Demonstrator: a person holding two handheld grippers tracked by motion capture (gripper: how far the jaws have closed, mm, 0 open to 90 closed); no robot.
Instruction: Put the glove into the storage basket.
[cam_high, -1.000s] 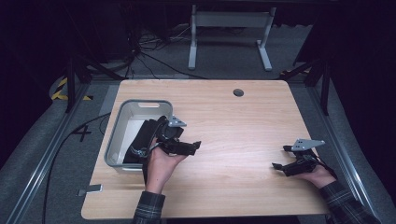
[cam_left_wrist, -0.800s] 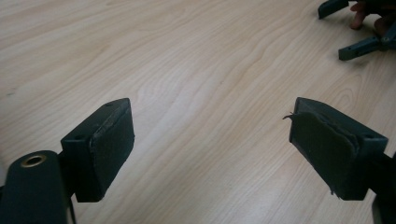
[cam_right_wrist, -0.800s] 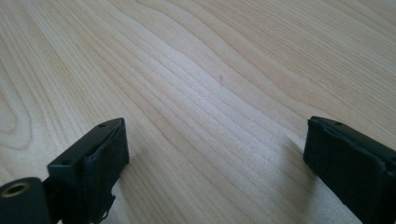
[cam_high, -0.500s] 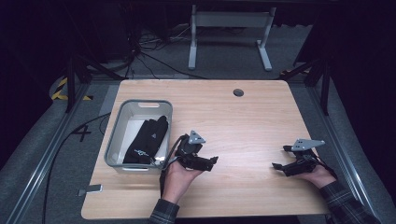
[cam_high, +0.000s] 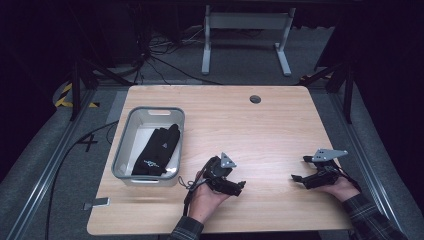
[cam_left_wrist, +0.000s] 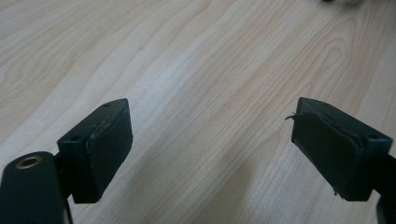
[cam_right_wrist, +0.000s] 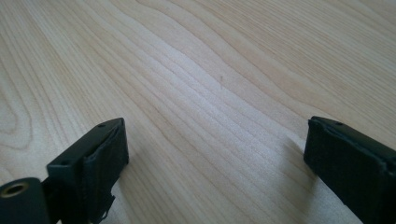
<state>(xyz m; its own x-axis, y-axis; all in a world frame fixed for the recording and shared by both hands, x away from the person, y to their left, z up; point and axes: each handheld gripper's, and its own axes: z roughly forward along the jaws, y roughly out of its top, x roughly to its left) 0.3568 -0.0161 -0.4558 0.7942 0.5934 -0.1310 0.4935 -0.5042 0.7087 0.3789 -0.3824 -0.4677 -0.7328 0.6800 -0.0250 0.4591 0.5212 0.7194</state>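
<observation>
The black fabric glove (cam_high: 157, 152) lies inside the grey plastic bin (cam_high: 124, 145) on the pale wooden bench (cam_high: 270, 125). Both the left claw (cam_high: 239, 186) and right claw (cam_high: 295, 178) gape wide, empty, low over bare wood; settle each flat and well apart from the bin.

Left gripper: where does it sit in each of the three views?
High view: left gripper low centre, open, right of the grey bin.
Left gripper view: its two jaws rise from the bottom corners, nothing between.
Right gripper view: not in it.
Shared landmark: the light wooden table.
</observation>
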